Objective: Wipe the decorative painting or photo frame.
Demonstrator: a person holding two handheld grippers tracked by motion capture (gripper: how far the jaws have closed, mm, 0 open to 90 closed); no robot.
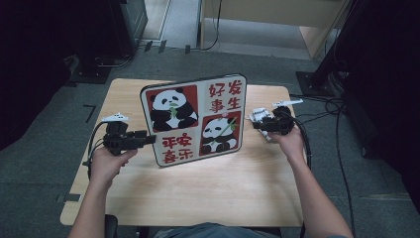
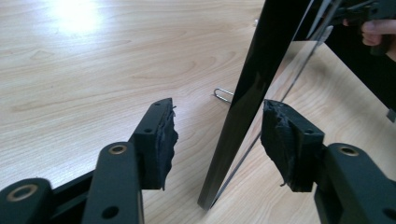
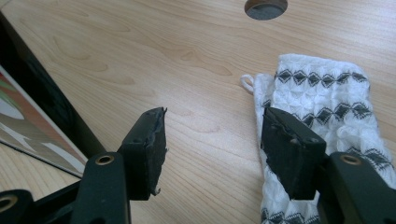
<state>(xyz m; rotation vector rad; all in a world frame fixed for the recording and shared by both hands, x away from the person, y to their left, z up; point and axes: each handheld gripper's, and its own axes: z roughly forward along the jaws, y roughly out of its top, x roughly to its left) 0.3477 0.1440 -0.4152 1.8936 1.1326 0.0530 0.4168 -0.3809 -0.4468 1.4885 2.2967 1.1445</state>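
High view: the panda board [image 1: 194, 119] stands upright near the middle of the wooden table [image 1: 208, 188], tilted back on a stand. The left gripper [image 1: 148, 137] sits at the board's left edge, held level by the left hand [image 1: 106, 161] with the forearm coming straight up from the near side. The right gripper [image 1: 258, 124] hovers at the board's right, over a white cloth [image 1: 257, 116], wrist cocked inward.

Left gripper view: the jaws stand apart with the board's dark edge [image 2: 247, 93] between them, neither pad pressing on it. A wire stand [image 2: 223, 94] props the board behind. To let go cleanly, I judge the hand should back straight off along the jaws, so no pad drags the edge and tips the board.

Right gripper view: the jaws are apart and hold nothing; the patterned cloth [image 3: 322, 107] lies under the right-hand jaw, the board's corner [image 3: 28, 121] off to the left.
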